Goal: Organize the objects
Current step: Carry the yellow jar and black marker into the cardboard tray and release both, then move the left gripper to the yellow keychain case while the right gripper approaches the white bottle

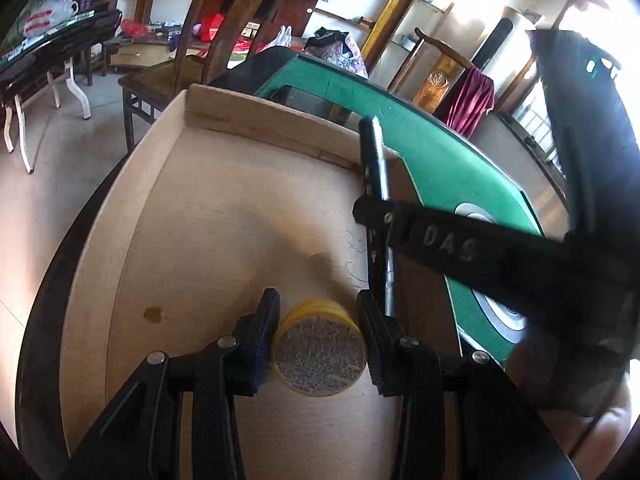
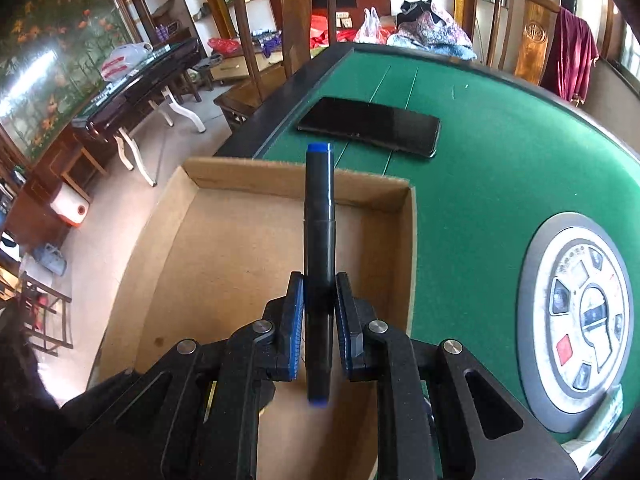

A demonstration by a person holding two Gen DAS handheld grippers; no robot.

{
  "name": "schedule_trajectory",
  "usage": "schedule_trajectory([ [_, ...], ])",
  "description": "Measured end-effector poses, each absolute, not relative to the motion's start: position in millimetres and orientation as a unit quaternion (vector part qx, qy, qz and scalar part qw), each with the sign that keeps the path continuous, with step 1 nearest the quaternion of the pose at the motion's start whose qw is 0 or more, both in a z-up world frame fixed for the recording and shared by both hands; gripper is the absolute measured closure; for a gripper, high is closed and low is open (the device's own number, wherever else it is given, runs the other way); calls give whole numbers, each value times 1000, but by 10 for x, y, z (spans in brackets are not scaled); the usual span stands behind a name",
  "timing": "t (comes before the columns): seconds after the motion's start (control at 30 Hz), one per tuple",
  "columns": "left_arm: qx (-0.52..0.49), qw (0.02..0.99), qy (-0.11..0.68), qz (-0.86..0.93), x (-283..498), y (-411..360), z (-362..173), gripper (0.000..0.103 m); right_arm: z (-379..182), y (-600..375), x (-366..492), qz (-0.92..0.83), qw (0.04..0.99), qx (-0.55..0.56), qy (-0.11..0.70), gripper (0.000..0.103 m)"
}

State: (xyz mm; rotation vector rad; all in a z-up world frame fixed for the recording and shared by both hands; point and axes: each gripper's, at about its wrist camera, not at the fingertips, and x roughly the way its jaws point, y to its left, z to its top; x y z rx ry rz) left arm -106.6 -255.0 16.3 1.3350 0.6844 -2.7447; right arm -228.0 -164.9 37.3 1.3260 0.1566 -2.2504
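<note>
Left gripper (image 1: 318, 344) clamps the yellow tin (image 1: 319, 354) and right gripper (image 2: 319, 330) the marker (image 2: 319, 240), both over the roomy cardboard tray (image 2: 280, 180) at the bench (image 2: 500, 160) edge.

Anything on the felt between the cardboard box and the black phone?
No. In the right wrist view only bare green felt separates the cardboard box from the phone.

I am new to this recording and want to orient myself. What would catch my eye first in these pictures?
Two held things: the left gripper holds a yellow tin low over the cardboard box, and the right gripper clamps a black marker with blue ends above the box. Beyond lies a dark phone on the green table.
</note>
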Motion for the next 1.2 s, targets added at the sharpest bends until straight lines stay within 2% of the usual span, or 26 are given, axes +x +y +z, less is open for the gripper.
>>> schedule_trajectory([
  [0.23,434,2,220,-874,-1117,-2540,130,62,227,-1591,-2352,-828,256,498,28,88],
  [0.3,431,-10,227,-873,-1099,-2532,130,54,278,-1563,-2331,-832,263,488,20,88],
  [0.33,430,-12,230,-873,-1127,-2565,140,43,300,-1550,-2320,-833,265,486,20,88],
  [0.37,427,-13,233,-874,-1118,-2573,148,36,322,-1532,-2303,-834,264,484,22,88],
  [0.53,391,-26,248,-886,-1002,-2622,252,34,527,-1209,-2096,-839,286,462,-6,88],
  [0.67,355,-57,248,-899,-892,-2562,404,32,640,-598,-1656,-841,330,423,-64,87],
  [0.8,331,-107,206,-915,-753,-2302,555,31,615,0,-1114,-852,349,385,-68,87],
  [0.97,322,-198,135,-916,-481,-1757,646,31,487,712,-661,-873,322,358,-77,87],
  [1.2,256,-295,-6,-920,160,-850,707,25,341,1616,-543,-893,265,330,-152,86],
])
